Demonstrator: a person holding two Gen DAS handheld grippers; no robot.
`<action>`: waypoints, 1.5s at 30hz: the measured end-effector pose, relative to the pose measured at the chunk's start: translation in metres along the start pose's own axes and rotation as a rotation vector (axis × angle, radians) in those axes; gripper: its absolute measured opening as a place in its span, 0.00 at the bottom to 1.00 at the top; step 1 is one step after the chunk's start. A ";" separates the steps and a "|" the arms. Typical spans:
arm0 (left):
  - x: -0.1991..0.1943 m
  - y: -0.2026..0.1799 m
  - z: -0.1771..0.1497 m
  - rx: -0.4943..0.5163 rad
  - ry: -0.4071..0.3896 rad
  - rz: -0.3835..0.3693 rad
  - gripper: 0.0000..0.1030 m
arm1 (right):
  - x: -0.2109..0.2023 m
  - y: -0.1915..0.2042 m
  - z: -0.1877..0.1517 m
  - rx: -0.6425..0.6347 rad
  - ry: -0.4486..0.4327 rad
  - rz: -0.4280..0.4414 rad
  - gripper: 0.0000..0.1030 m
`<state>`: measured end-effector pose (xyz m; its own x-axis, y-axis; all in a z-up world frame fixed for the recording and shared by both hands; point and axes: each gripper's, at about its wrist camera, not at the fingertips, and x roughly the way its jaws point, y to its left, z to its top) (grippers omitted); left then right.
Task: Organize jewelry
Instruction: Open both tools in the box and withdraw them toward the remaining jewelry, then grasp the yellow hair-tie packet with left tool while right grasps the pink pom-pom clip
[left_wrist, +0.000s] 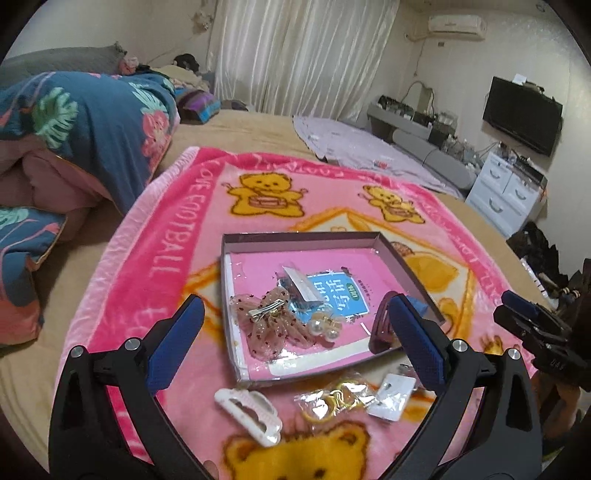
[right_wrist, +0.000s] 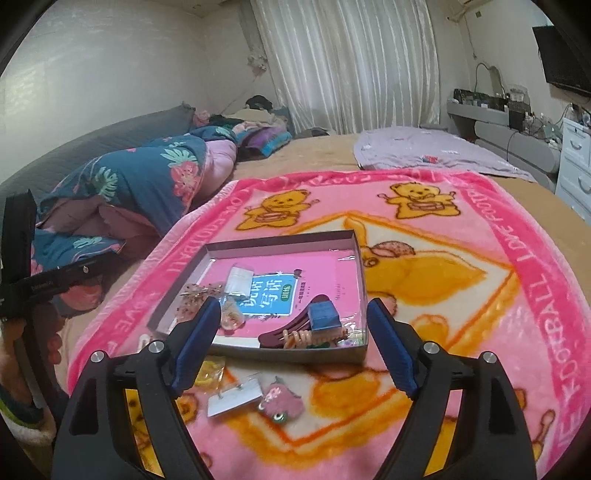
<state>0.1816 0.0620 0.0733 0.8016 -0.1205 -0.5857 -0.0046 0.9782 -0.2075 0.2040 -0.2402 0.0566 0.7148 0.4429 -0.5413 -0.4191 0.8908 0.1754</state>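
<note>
We see a pink bear blanket (right_wrist: 461, 258) on the bed, a shallow box (left_wrist: 236, 258) lying on it. Left gripper (left_wrist: 291, 339) and right gripper (right_wrist: 293, 341) both hang wide, empty. In the box: bow clip (left_wrist: 271, 321), pearl earrings (left_wrist: 325, 326), possibly a comb. Outside, near edge: white claw clip (left_wrist: 251, 413), bagged gold rings (left_wrist: 332, 400).

I see a shallow open box (left_wrist: 303, 238) lying flat on the pink bear blanket, its floor pink with a blue label. Inside it lie a sheer spotted bow clip (left_wrist: 269, 321), pearl earrings (left_wrist: 327, 326), a dark maroon hair clip (left_wrist: 382, 328) and a small blue box (right_wrist: 323, 314). Outside, just before the near wall, lie a white claw clip (left_wrist: 249, 415), bagged gold rings (left_wrist: 332, 402) and a white earring card (left_wrist: 391, 400).
</note>
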 end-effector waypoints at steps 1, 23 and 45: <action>-0.003 0.000 -0.001 -0.004 -0.002 -0.002 0.91 | -0.004 0.001 -0.001 -0.003 -0.002 0.001 0.78; -0.029 -0.022 -0.059 0.063 0.082 -0.007 0.91 | -0.044 0.015 -0.039 -0.031 0.038 -0.010 0.89; 0.000 -0.034 -0.110 0.159 0.232 -0.002 0.91 | -0.011 0.017 -0.077 -0.094 0.183 -0.055 0.89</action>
<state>0.1157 0.0102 -0.0055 0.6434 -0.1398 -0.7526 0.1053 0.9900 -0.0938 0.1454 -0.2379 0.0021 0.6277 0.3605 -0.6900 -0.4393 0.8957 0.0684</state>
